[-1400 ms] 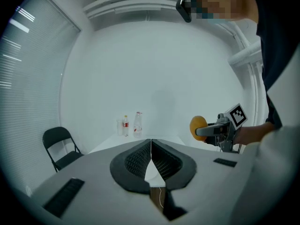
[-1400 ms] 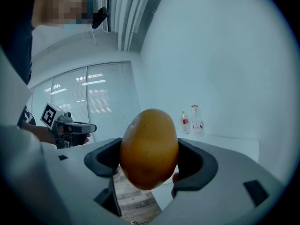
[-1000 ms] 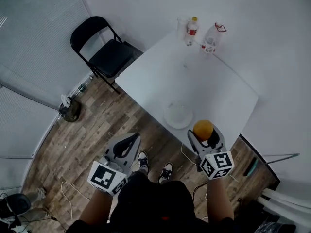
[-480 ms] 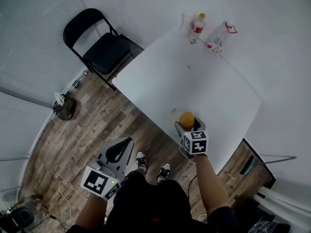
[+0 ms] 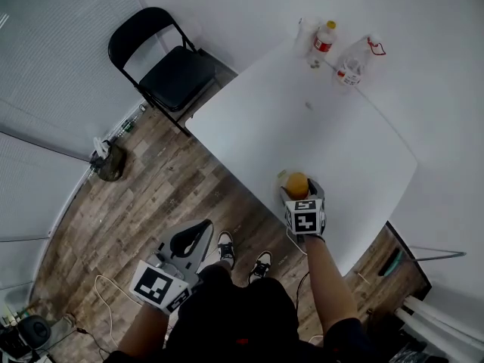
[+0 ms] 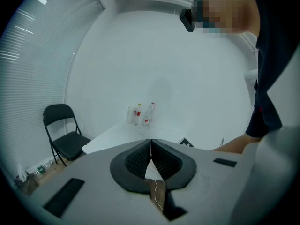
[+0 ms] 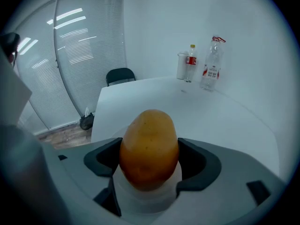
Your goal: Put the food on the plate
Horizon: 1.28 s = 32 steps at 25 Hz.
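Observation:
An orange-yellow, egg-shaped food item (image 5: 296, 183) (image 7: 149, 146) sits between the jaws of my right gripper (image 5: 298, 190) (image 7: 150, 161), which is shut on it. It hangs just above a white plate (image 7: 146, 200) near the table's front edge. In the head view only a sliver of the plate (image 5: 280, 175) shows past the gripper. My left gripper (image 5: 189, 242) (image 6: 151, 159) is shut with nothing in it, held over the wooden floor, off the white table (image 5: 302, 119).
A cup (image 5: 305, 29) and two plastic bottles (image 5: 324, 39) (image 5: 352, 65) stand at the table's far corner, by the wall. A black folding chair (image 5: 170, 70) stands left of the table. A dark bag (image 5: 110, 166) and cables lie on the floor.
My right gripper has carried the food left and forward, from beside the plate to above it. My left gripper has drawn back slightly over the floor.

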### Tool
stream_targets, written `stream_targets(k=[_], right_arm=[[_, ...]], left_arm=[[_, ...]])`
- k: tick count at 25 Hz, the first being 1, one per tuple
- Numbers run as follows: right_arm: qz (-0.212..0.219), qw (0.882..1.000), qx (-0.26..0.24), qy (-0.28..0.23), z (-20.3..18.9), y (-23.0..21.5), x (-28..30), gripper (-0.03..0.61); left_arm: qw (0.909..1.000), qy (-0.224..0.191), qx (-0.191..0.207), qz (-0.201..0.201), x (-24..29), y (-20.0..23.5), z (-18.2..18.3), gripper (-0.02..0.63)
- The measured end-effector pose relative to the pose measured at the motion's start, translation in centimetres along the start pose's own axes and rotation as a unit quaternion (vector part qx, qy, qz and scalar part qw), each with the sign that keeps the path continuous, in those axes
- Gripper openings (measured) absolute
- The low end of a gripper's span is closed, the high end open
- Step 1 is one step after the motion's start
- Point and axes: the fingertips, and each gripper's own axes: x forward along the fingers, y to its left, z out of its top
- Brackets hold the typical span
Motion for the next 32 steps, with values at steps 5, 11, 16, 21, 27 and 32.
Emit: stream_targets(k=[5, 11, 16, 21, 27, 32], right_arm=[[-0.004, 1.000, -0.012, -0.009, 0.8, 0.4, -0.8, 0.363], [-0.008, 0.996, 0.010, -0.089, 4.5, -0.4, -7.5, 0.365], [0.003, 0.977, 0.066, -0.205, 7.4, -1.5, -16.8, 0.364], [0.009, 0.961, 0.053, -0.272, 8.0, -1.2, -25.3, 0.322], [0.011, 0.945, 0.026, -0.325, 8.1, -0.3, -33.4, 0.236], [0.009, 0.927, 0.038, -0.374, 9.5, 0.7, -39.4, 0.115]], left_arm=[[0.9999, 0.011, -0.005, 0.001, -1.0, -0.1, -0.3, 0.023], [0.9999, -0.007, 0.001, -0.014, -1.2, -2.0, 0.7, 0.023], [0.9993, -0.022, 0.013, -0.028, -1.6, -4.4, 1.6, 0.023], [0.9979, -0.043, 0.034, -0.035, -2.2, -7.6, 2.8, 0.023], [0.9941, -0.073, 0.064, -0.049, -2.7, -11.6, 4.6, 0.023], [0.9907, -0.088, 0.085, -0.059, -3.4, -13.6, 5.6, 0.023]])
